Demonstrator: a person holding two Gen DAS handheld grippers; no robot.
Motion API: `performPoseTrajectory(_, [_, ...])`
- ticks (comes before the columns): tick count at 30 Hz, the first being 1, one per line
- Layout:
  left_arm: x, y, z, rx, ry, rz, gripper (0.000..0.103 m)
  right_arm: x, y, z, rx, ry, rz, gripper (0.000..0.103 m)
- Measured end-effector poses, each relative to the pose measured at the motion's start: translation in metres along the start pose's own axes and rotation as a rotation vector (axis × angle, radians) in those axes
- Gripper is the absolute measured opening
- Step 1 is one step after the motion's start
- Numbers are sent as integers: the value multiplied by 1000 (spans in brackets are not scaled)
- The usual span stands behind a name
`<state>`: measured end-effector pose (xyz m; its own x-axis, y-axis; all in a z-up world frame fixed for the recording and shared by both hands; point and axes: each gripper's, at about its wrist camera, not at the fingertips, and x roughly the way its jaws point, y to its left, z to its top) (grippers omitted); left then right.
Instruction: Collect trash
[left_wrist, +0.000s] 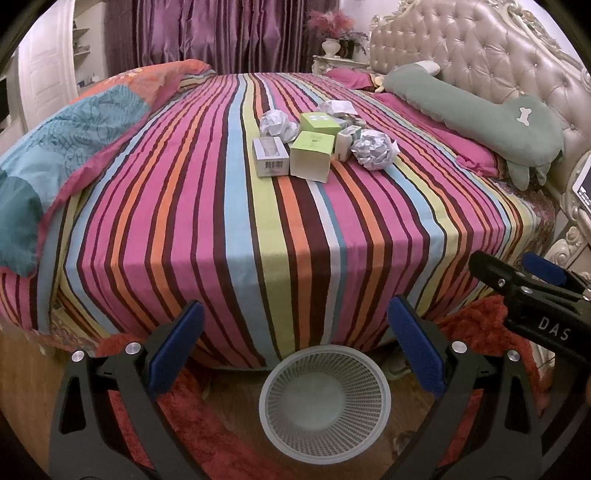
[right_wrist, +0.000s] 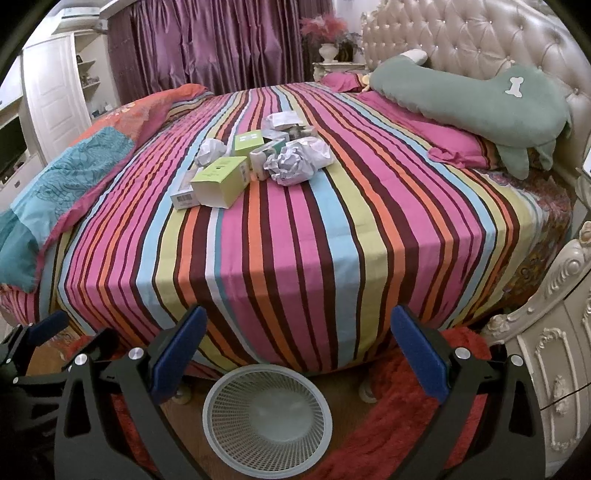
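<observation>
since the white mesh plastic wastebasket (left_wrist: 324, 397) waits on the floor below the striped bed (left_wrist: 258, 229), i hold both left hand-held gripper (left_wrist: 295, 347) and right hand-held gripper (right_wrist: 299, 349) released, aimed at the crumpled paper balls and green cardboard boxes (right_wrist: 255, 162).

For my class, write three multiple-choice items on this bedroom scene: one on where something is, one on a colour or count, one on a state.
1. Where is the mesh waste basket?
A. on the bed
B. on the floor at the foot of the bed
C. on the nightstand

2. What colour is the long pillow by the headboard?
A. green
B. yellow
C. black

3. How does the left claw stand?
A. shut on a paper ball
B. shut on a box
C. open, holding nothing

Answers: 1 B, the basket stands below the bed's edge; 2 A, the pillow is green with a white bone mark; 3 C, its blue pads are wide apart with nothing between.
</observation>
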<state>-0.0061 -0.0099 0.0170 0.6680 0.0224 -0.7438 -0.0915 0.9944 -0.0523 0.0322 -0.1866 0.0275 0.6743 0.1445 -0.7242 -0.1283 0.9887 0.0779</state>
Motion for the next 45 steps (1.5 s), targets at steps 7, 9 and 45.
performPoseTrajectory(7, [14, 1, 1, -2, 28, 1, 96, 7, -1, 2, 10, 3, 10, 95])
performPoseTrajectory(9, [18, 2, 4, -4, 34, 0, 96, 11, 0, 2, 3, 15, 20, 95])
performPoseTrajectory(45, [122, 83, 109, -262, 70, -28, 96, 91, -19, 70, -102, -35, 73, 95])
